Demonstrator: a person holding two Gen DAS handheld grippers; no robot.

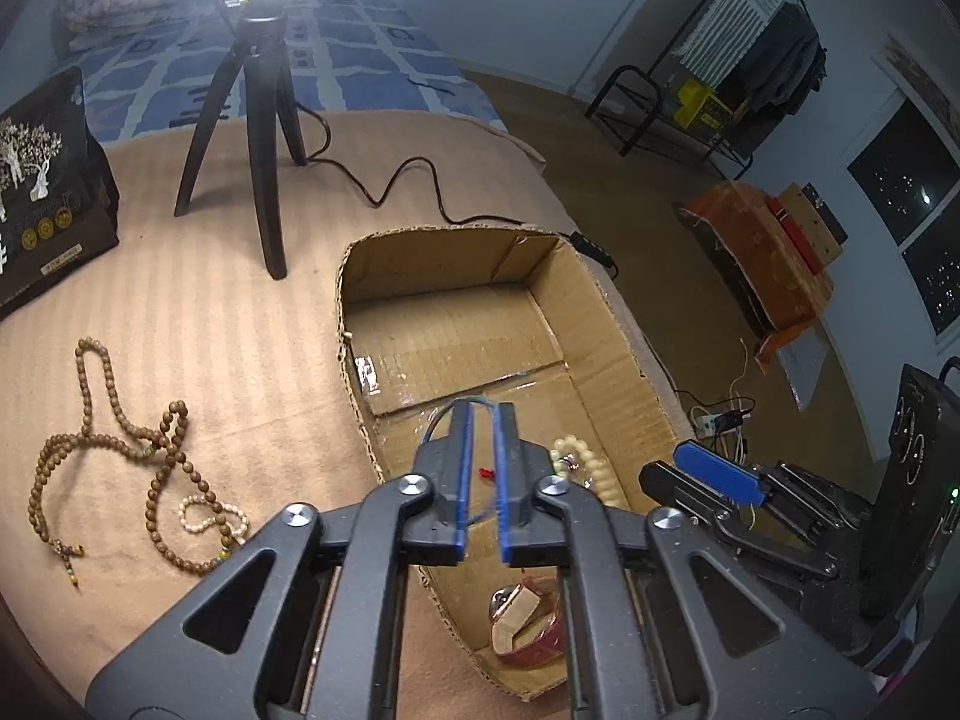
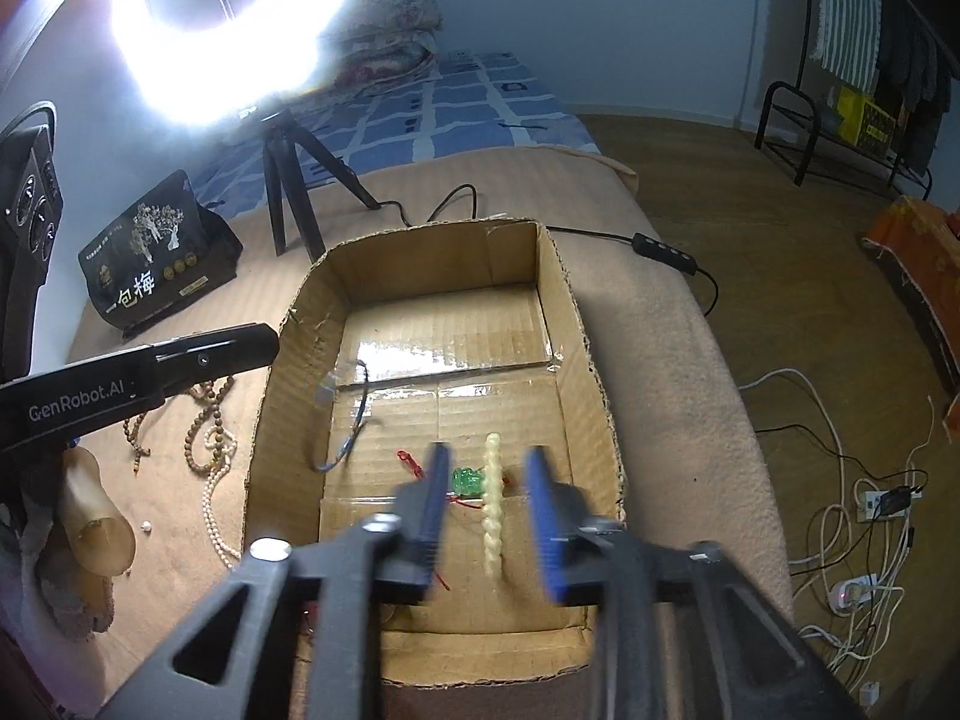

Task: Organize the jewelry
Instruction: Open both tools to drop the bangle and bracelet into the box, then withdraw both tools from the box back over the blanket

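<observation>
A thin blue cord bracelet (image 2: 347, 432) hangs pinched at its top by the left gripper (image 1: 485, 414), looping down inside the open cardboard box (image 2: 576, 324) toward the box's 9 o'clock wall; the left jaws are pressed nearly together, the cord showing as a blue arc around their tips. On the box floor lie a cream beaded bracelet (image 2: 493, 504) seen edge-on, a green charm (image 2: 468, 480) on red string just at its 9 o'clock side, and, in the left wrist view, a red-strapped watch (image 1: 528, 624) near the box's 6 o'clock wall. The right gripper (image 2: 489, 456) hovers above the cream bracelet with its blue-padded fingers (image 2: 543, 516) spread wide, holding nothing. Outside the box, at its 9 o'clock, long brown bead necklaces (image 1: 120, 438) and a small pearl bracelet (image 1: 210, 516) lie tangled on the beige blanket (image 1: 210, 312). Farther off, at 11 o'clock, a black tripod (image 1: 264, 138) carries a glaring ring light (image 2: 234, 18), and a black snack bag (image 2: 150, 252) stands at 10 o'clock.
</observation>
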